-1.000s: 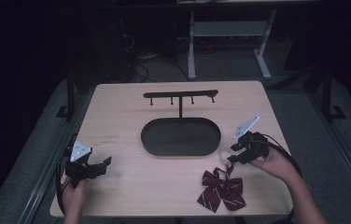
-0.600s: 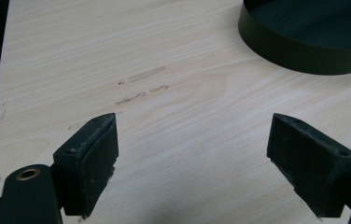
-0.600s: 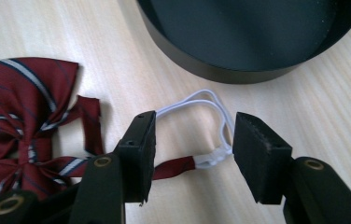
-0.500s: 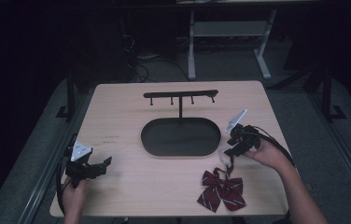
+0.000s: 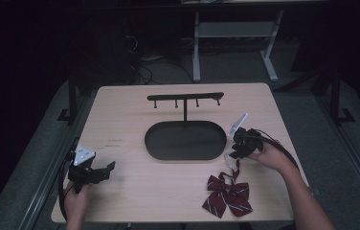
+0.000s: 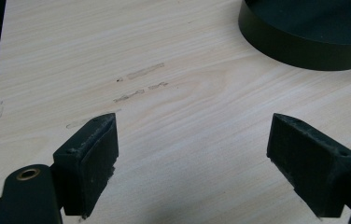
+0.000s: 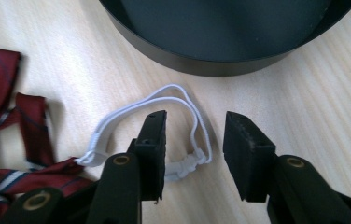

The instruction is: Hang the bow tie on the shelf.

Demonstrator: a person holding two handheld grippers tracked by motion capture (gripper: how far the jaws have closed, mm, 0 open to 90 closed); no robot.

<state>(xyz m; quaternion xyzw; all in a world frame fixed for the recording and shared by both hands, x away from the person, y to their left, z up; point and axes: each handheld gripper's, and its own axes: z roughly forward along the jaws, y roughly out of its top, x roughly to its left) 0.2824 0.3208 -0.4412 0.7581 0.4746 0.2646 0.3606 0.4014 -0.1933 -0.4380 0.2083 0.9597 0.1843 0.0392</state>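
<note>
Two jaws of my right claw have just been closing, half apart now, with the white strap between them, not pinched yet. It moved down toward six o'clock. The red bow tie lies just below, the black tray at nine o'clock. My left claw stands wide apart, holding nothing.

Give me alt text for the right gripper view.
The right gripper, jaws apart and just closing, straddles the white elastic strap of a dark red striped bow tie on the wooden table; a black oval tray lies beyond.
</note>
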